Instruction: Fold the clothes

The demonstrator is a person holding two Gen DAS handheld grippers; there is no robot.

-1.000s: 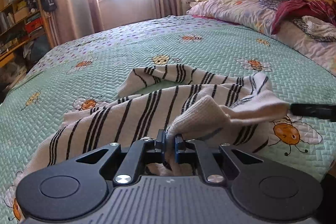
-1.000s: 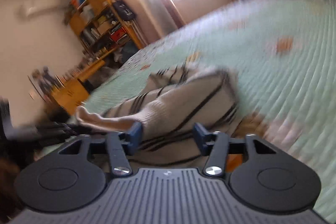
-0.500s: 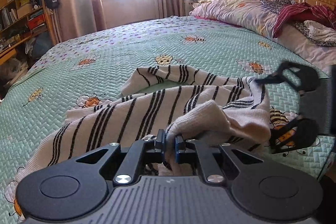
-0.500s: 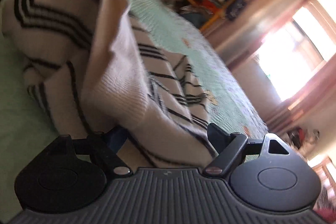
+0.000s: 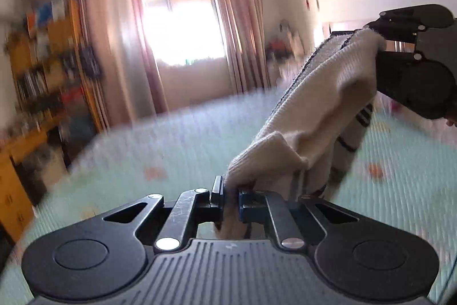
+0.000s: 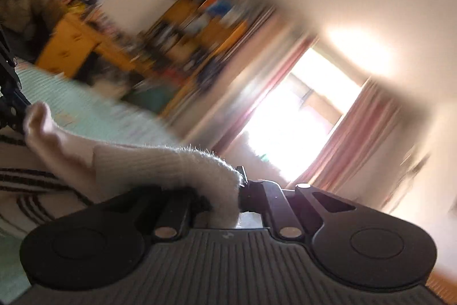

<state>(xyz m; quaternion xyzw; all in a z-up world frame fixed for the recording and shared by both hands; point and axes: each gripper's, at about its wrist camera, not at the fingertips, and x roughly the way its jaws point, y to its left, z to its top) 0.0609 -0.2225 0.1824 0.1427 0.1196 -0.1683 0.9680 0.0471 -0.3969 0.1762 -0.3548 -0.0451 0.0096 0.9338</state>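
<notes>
A cream knit sweater (image 5: 320,110) with black stripes hangs in the air between my two grippers, above the green quilted bed (image 5: 142,150). My left gripper (image 5: 230,196) is shut on one cream edge of it. My right gripper (image 6: 225,199) is rolled on its side; its jaws are closing, the fuzzy cream sweater (image 6: 148,165) edge is between them and the pads press on it. In the left wrist view the right gripper (image 5: 381,40) holds the cloth higher up on the right. The left gripper (image 6: 8,93) shows at the left edge of the right wrist view.
Everything behind is blurred. A wooden bookshelf (image 5: 42,62) stands at the left, and a bright window (image 5: 177,19) with pink curtains lies beyond the bed. A yellow wooden cabinet (image 6: 74,45) and the window (image 6: 291,119) show, tilted, in the right wrist view.
Both grippers have risen from the bed and lifted the sweater clear of the quilt. The right gripper's wide jaws have closed on the sweater's edge, and that view has rolled further.
</notes>
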